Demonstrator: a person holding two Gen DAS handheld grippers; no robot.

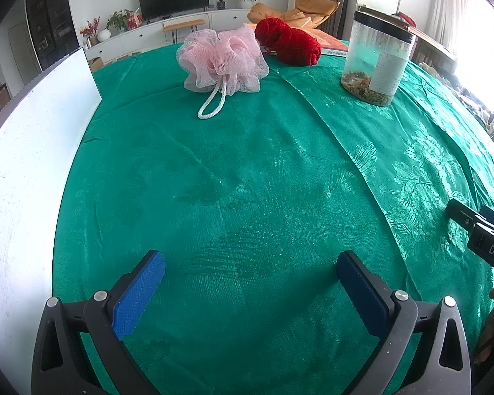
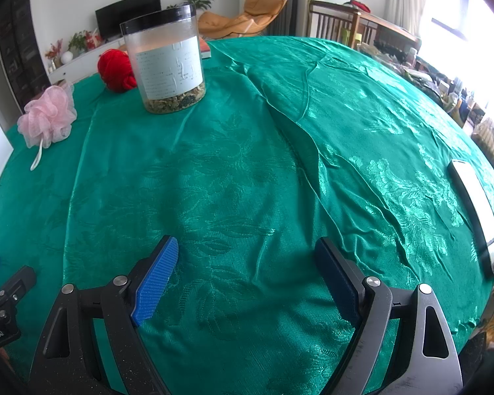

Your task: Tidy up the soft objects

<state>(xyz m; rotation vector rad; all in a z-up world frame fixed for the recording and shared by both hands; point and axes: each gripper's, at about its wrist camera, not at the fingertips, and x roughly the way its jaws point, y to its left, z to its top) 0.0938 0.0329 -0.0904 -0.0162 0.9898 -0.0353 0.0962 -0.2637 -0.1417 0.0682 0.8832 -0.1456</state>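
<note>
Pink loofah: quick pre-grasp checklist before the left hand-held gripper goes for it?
1. Left hand-held gripper open and holding nothing: ok.
2. Right hand-held gripper open and holding nothing: ok.
3. Pink loofah in view, lying on the green tablecloth: ok.
4. Cloth between the left hand-held gripper and the loofah free of objects: ok.
5. Loofah apart from the red yarn ball: cannot tell, they overlap in the left view.
6. Drop-off spot for soft objects identified: cannot tell.
</note>
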